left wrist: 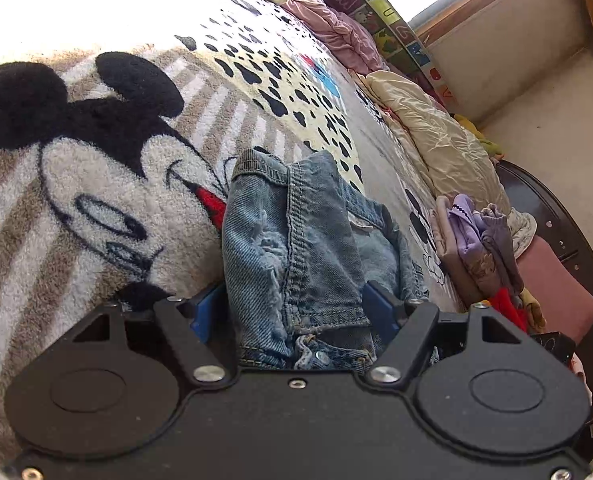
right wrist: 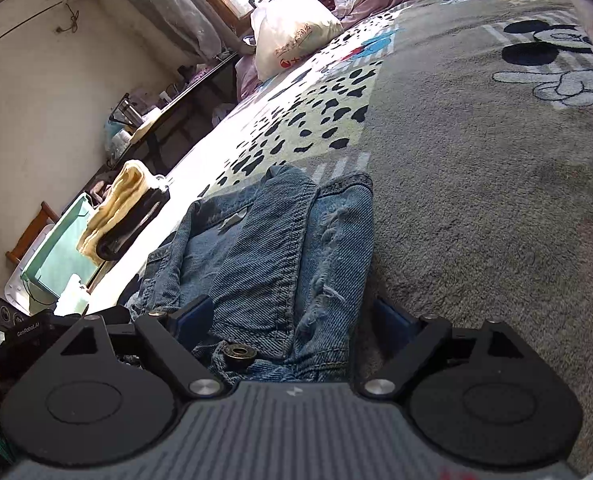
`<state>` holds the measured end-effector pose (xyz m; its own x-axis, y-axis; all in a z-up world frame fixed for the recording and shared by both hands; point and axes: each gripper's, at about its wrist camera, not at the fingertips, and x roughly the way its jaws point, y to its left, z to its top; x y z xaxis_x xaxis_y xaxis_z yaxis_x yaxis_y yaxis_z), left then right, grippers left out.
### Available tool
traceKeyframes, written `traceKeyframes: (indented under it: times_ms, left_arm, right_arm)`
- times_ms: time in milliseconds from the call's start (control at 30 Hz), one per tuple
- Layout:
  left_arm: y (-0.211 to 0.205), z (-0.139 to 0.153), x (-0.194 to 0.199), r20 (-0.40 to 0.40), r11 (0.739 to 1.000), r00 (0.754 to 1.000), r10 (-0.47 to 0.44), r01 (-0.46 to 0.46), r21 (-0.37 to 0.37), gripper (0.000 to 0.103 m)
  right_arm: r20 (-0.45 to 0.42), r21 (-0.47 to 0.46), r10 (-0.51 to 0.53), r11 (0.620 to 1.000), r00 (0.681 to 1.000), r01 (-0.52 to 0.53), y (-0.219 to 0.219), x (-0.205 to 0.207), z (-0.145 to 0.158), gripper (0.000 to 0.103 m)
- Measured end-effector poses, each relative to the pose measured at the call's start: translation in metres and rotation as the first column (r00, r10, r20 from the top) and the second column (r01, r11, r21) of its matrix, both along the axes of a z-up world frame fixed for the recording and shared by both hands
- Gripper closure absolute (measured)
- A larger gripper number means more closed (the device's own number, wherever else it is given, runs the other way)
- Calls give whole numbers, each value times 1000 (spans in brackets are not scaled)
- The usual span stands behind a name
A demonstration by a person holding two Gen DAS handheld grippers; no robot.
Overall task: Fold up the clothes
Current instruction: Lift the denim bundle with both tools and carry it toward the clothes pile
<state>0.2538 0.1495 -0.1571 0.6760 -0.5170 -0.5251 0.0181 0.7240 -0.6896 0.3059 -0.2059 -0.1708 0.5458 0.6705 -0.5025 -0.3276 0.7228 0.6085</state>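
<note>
A: Left first. Left gripper [left wrist: 292, 312], blue pads wide apart, denim bunched between them. Gripping?

B: Can't tell; the cloth fills the gap, but no pinch shows. Same for the right gripper [right wrist: 292, 320]: pads spread, denim jeans [right wrist: 280, 248] lying between, metal button [right wrist: 239, 352] close to the camera.

A: Where's the garment?

B: On the cartoon-mouse blanket [left wrist: 76, 168], lying bunched, waistband end toward both grippers, one layer lapped over another.

A: Stage?

B: Fits either a fold partly made or a heap about to be spread. My guess: whichever it is, both sides need to catch the same edge evenly, all layers, and keep seams lined up so the fold lands square.

A: Look of the thing?

B: Faded blue, ripped frayed patches, thick stitched seams, stiff-looking. Folded clothes pile [left wrist: 476, 240] sits off right.
</note>
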Motion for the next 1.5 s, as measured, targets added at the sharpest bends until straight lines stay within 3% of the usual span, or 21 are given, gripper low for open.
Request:
traceKeyframes:
  times_ms: [200,300,367,467,533,667,700,733,767,800,833,867,900,933,1000,1100,1200,1233,1267,1333,1500]
  left_arm:
    - [-17,-5,12,2,998,999,-49,49,26,36]
    - [-13,-9,11,-2,998,998,-61,61,5,51]
    - [-11,-11,9,0,998,998,-63,63,-21,67]
    - [-7,-12,2,12,994,999,-47,48,-93,79]
    - [-7,-4,-8,20,989,999,-42,44,-144,81]
    - [-12,22,-41,26,975,998,-58,62,-215,81]
    - [-13,18,-47,25,981,998,-55,58,-185,81]
    - [-14,14,-53,24,986,998,-51,54,-156,75]
    - [-14,10,-59,23,991,999,-48,50,-126,54]
    - [-15,6,-65,23,994,999,-44,46,-96,43]
    - [-16,2,-71,22,997,999,-41,42,-66,39]
    - [-16,-2,-77,22,999,999,-37,38,-36,44]
    - [-16,-6,-83,19,999,999,-34,35,-14,43]
    - [-9,-7,-85,-13,996,999,-40,39,-76,43]
    - [-5,-8,-94,-13,992,999,-49,47,-113,42]
    - [-15,-11,-104,-11,993,996,-86,85,-79,42]
    - [-26,-14,-101,-3,994,996,-91,91,-58,46]
    - [-30,-16,-98,-1,994,996,-90,90,-58,54]
    - [-33,-16,-97,0,994,996,-94,94,-49,65]
    - [-39,-16,-96,4,995,995,-98,98,-35,74]
    - [-56,9,-107,54,992,993,-101,105,-70,79]
  right_arm:
    - [4,45,57,997,998,-57,13,19,-3,20]
    - [5,71,63,996,998,-63,11,20,-4,28]
    - [3,88,66,994,998,-66,9,18,-5,37]
    - [0,142,69,988,998,-68,5,16,-9,49]
    - [-2,196,70,978,998,-68,1,14,-12,55]
    - [6,274,60,960,998,-59,-10,-11,12,64]
    - [17,267,61,962,998,-63,-13,-24,25,64]
    - [22,264,56,963,998,-60,-17,-37,35,64]
    - [17,264,45,963,999,-48,-23,-51,41,64]
    - [10,243,31,969,999,-33,-29,-66,43,62]
    - [14,173,9,985,1000,-11,-32,-77,40,49]
    - [32,74,-21,997,999,18,-34,-88,33,27]
    - [44,-11,-46,999,998,46,-37,-96,25,23]
    - [30,-47,-58,997,998,60,-41,-98,17,24]
    - [-24,48,-69,996,997,70,-55,-100,8,25]
    - [-101,162,-71,983,992,87,-60,-111,-5,25]
    - [-55,136,-61,988,997,68,-49,-123,-12,25]
    - [-39,129,-57,990,998,62,-44,-123,-12,25]
    - [-31,142,-56,988,998,60,-41,-121,-13,28]
    - [-24,162,-65,985,998,68,-35,-118,-18,41]
    - [-14,225,-59,973,998,61,-42,-123,-18,65]
